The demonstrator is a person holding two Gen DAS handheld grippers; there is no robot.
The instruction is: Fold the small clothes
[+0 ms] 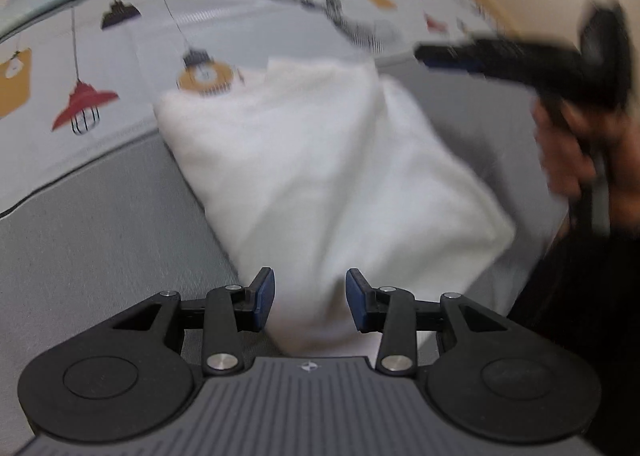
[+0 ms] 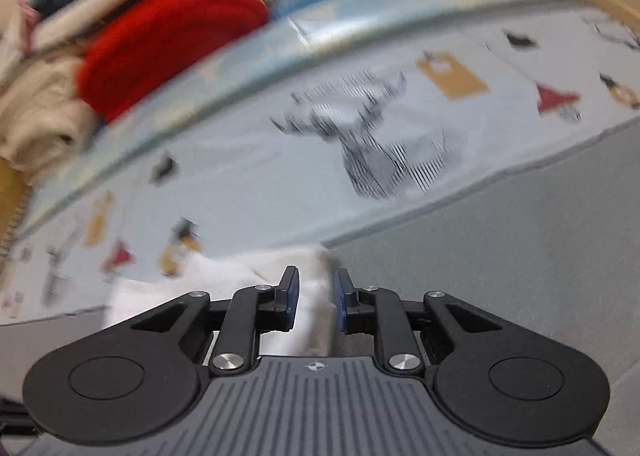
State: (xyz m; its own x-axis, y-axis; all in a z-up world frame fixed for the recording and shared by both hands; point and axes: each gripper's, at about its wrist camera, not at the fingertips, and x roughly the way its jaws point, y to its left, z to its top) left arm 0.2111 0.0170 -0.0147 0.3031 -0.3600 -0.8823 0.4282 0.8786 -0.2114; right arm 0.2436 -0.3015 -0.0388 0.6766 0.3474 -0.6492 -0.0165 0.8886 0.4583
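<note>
Two wrist views are recorded, both smeared by motion blur.

Left wrist view: the white garment [image 1: 320, 176] is seen folded into a thick, soft, roughly four-sided bundle with rounded corners, lying partly on the grey mat [image 1: 100, 236]. Its near corner runs down between the fingers of the left gripper [image 1: 310, 298]. The blue pads [image 1: 266, 296] are held moderately apart, with cloth in the gap; whether the pads press on the garment cannot be told, as the fabric edges are blurred. Beyond the garment, a pale printed cloth [image 1: 140, 56] with lamp motifs in red, ochre and black is noted. To the right of the garment, the right gripper [image 1: 424, 54] is seen as a black blurred bar, carried by a hand [image 1: 576, 152]; its jaw state cannot be read in this view.

Right wrist view: a bunched white fold of the garment [image 2: 224, 280] is seen rising between the fingers of the right gripper [image 2: 316, 298], with the rest spilling to the left of them. The jaws are narrowly spread and the fold fills the gap, touching both pads, so the cloth is taken as pinched. Beyond the garment, a hatched black animal print is noted on the pale cloth. Far left of the garment, a heap of clothes [image 2: 60, 68] is recorded: one red ribbed item [image 2: 168, 48], cream and dark pieces around it.
</note>
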